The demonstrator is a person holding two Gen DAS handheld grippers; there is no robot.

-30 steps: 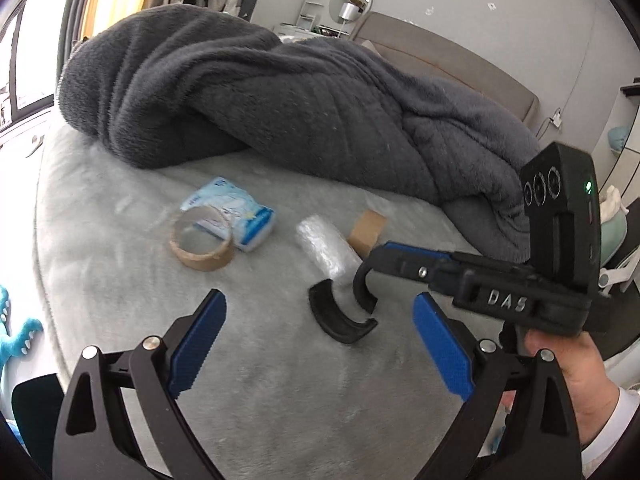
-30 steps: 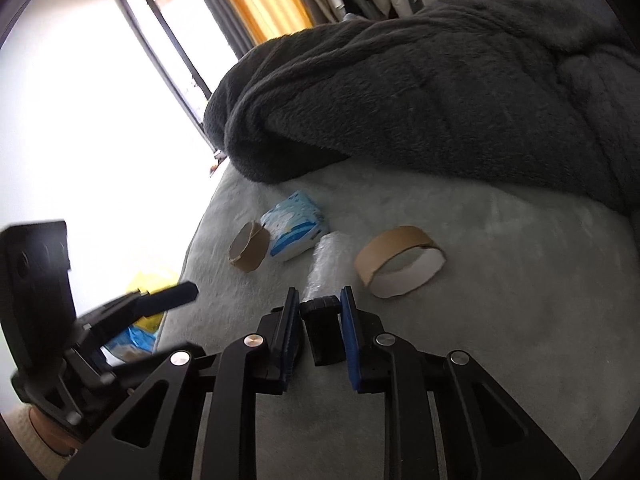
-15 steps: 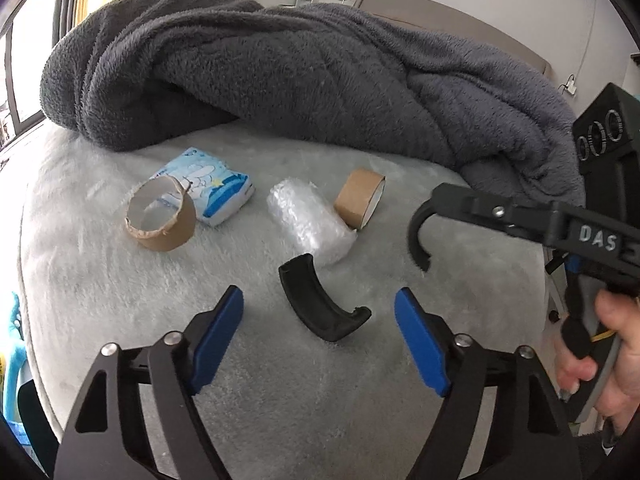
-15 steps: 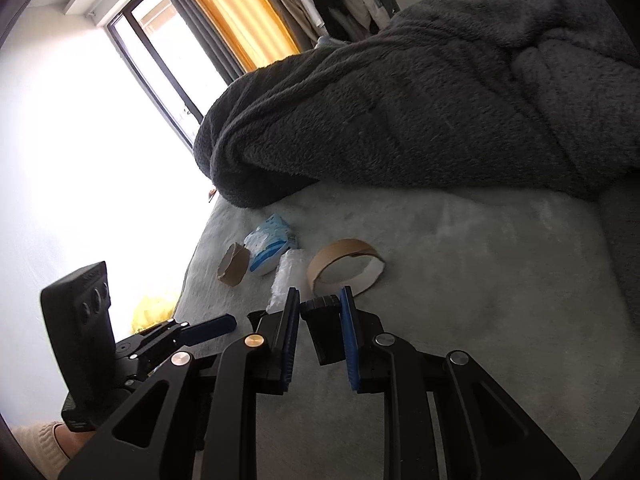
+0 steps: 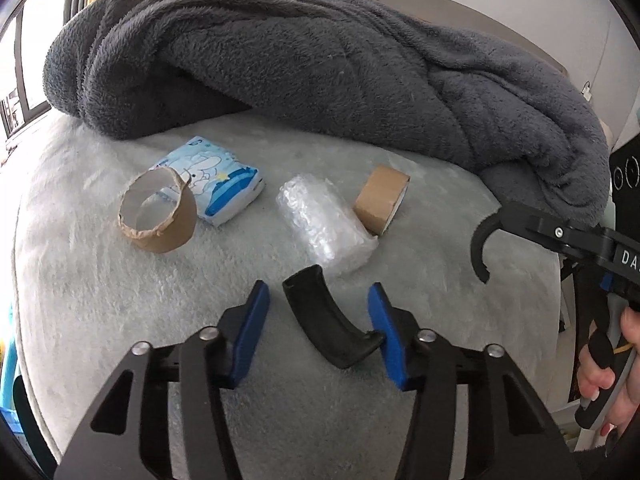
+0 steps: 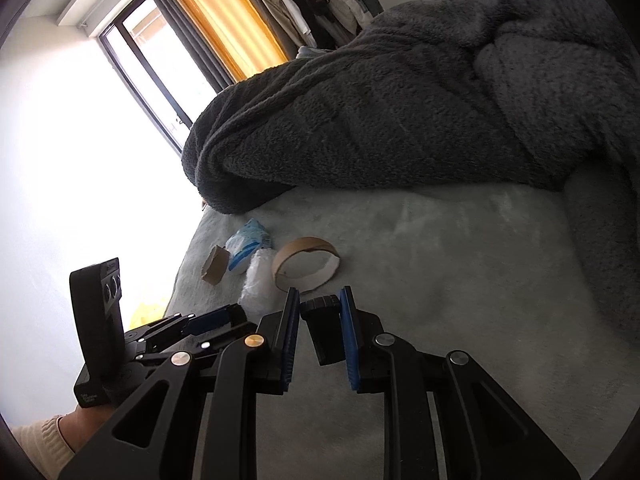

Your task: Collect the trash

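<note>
A curved black plastic piece (image 5: 328, 320) lies on the pale fleece bed cover, between the fingers of my open left gripper (image 5: 318, 300). My right gripper (image 6: 320, 300) is shut on a second curved black piece (image 6: 326, 328); that piece shows as a hook (image 5: 480, 240) at the right of the left wrist view, held above the bed. Beyond lie a bubble-wrap roll (image 5: 324, 224), two cardboard tape cores (image 5: 158, 216) (image 5: 382, 200) and a blue tissue pack (image 5: 216, 188).
A big dark grey blanket (image 5: 320, 64) is heaped across the back of the bed. The bed's left edge (image 5: 24, 320) drops off near a bright window (image 6: 80, 140). The left hand-held gripper body (image 6: 104, 320) is at the lower left of the right wrist view.
My left gripper has moved forward and down over the black piece on the bed, and its fingers have narrowed around it. My right gripper has lifted and drawn away to the right with its piece.
</note>
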